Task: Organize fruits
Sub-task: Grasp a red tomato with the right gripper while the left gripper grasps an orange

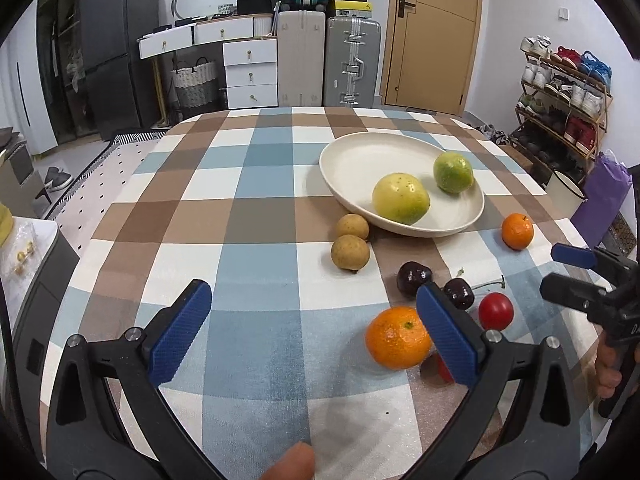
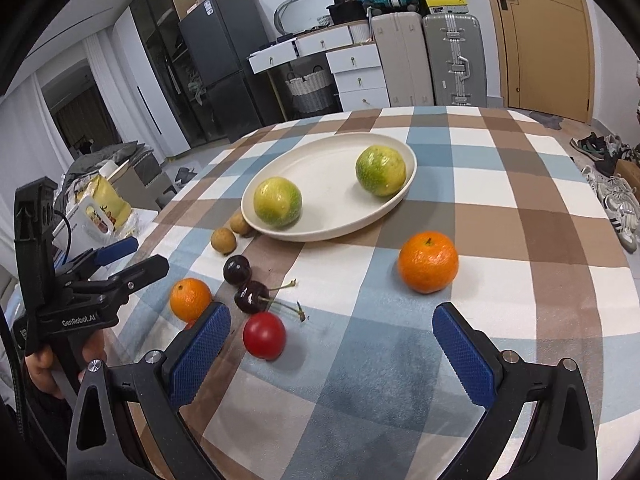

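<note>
The left gripper [image 1: 312, 328] and right gripper [image 2: 332, 344] both gaped apart, holding nothing, low in their frames. Mid-frame lay two oranges [image 2: 428, 263], cherries [image 2: 251, 297] and a tomato [image 2: 264, 335]; above them, the plate [image 2: 320, 224] held two green fruits [image 2: 381, 170].

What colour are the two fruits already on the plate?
Yellow-green: both fruits on the cream plate are mottled, clearest in the right wrist view.

A matt checked cloth [image 2: 500, 240] covers the counter. The plate [image 2: 332, 236] looks smooth and matt. The cherries [image 2: 251, 298] and tomato [image 2: 264, 335] are glossy. The fingers [image 2: 464, 356] carry rough, knurled blue pads.
</note>
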